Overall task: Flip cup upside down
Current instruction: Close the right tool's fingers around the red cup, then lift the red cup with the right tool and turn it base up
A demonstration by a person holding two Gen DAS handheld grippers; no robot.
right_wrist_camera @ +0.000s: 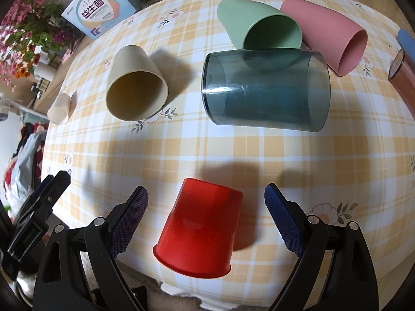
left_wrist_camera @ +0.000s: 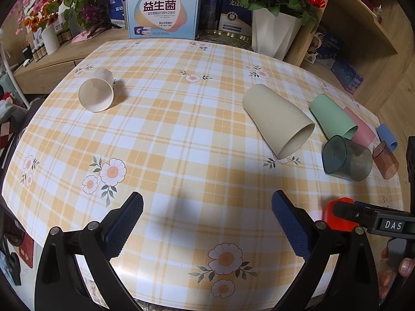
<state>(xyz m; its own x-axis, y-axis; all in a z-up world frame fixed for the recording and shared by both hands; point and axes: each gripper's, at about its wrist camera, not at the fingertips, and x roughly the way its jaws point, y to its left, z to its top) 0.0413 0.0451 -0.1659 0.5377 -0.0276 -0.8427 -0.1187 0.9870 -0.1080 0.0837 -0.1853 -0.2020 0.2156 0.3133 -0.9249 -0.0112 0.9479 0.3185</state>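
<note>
A red cup [right_wrist_camera: 199, 230] stands upside down near the table's front edge, between the open jaws of my right gripper [right_wrist_camera: 206, 202], which do not touch it; it shows partly in the left wrist view [left_wrist_camera: 337, 215]. My left gripper [left_wrist_camera: 207, 204] is open and empty over bare tablecloth. Several cups lie on their sides: beige [left_wrist_camera: 280, 121] [right_wrist_camera: 137, 83], green [left_wrist_camera: 332, 116] [right_wrist_camera: 256, 23], pink [left_wrist_camera: 360, 127] [right_wrist_camera: 329, 33], dark clear teal [left_wrist_camera: 346, 159] [right_wrist_camera: 264, 90], clear brown [left_wrist_camera: 385, 163] [right_wrist_camera: 404, 75], blue [left_wrist_camera: 387, 136], and a small white one [left_wrist_camera: 97, 92] [right_wrist_camera: 61, 108].
The table [left_wrist_camera: 181, 140] has a yellow plaid floral cloth. A blue-white box [left_wrist_camera: 162, 9], a white vase of roses [left_wrist_camera: 275, 31] and other flowers stand behind it. Wooden shelves [left_wrist_camera: 363, 26] are at the right. The right gripper's body [left_wrist_camera: 389, 225] is at the left view's right edge.
</note>
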